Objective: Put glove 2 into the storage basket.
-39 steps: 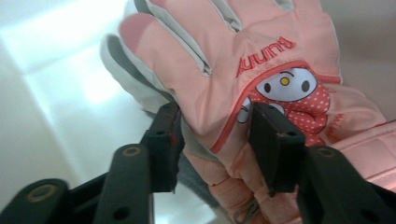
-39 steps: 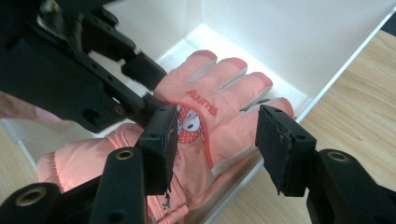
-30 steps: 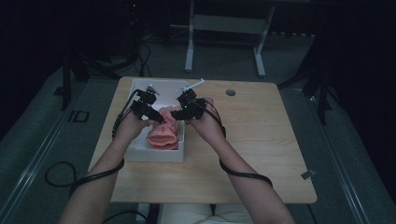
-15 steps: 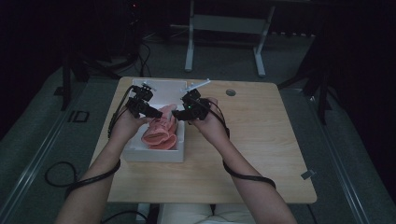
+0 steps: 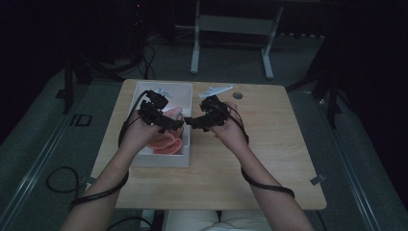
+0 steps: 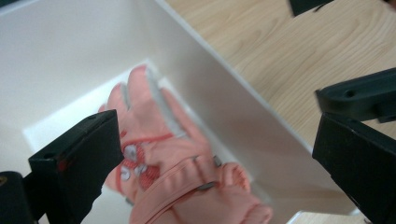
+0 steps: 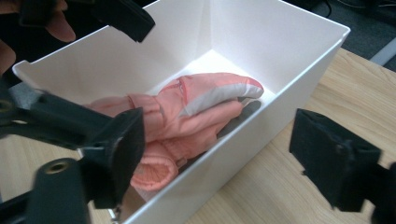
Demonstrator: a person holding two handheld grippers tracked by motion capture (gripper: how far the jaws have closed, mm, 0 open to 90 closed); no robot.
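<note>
Both my tools have just been opening and now stand wide, nothing between their jaws: left tool (image 5: 179, 123), right tool (image 5: 189, 121). The pink gloves (image 7: 187, 112) lie inside the white box (image 7: 299, 70) on the desk (image 5: 240, 163). To finish cleanly, I should lift both tools straight clear, snagging no fabric.

The high view looks forward and down from above the person's side onto the whole table (image 5: 269, 163), from well back. Each gripper view rides close behind its own black jaws: the left looks steeply down into the white box (image 6: 70, 60), the right slants across it (image 7: 299, 42). All three share the box and the pink glove (image 7: 196, 107) beyond the jaws.
</note>
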